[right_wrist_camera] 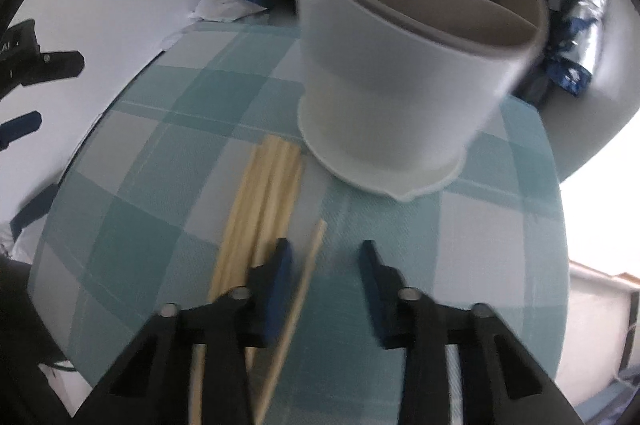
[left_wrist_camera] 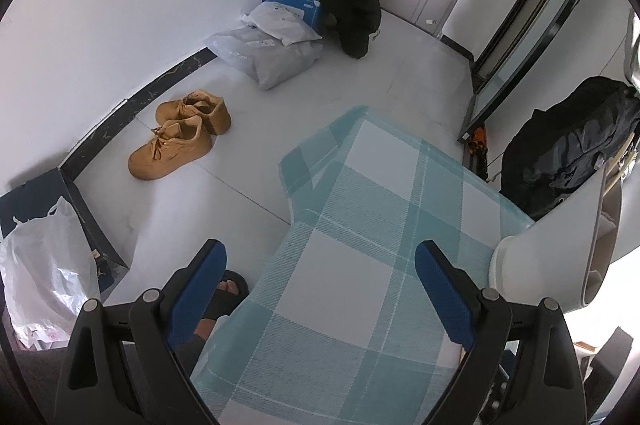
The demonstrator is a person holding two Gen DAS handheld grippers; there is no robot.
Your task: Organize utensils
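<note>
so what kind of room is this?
Likely a lived-in home room, not a kitchen: tan shoes and parcels on the floor, and a checked-cloth table with a utensil holder and chopsticks.

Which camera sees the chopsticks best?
The right wrist view: the wooden chopsticks lie on the checked tablecloth before the white holder, one between the right hand-held gripper fingers. The left wrist view shows none.

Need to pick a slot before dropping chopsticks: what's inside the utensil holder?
The near compartments of the utensil holder look empty as far down as visible; their bottoms are hidden by the rim. At the far side, something wooden pokes up, cut off by the frame.
</note>
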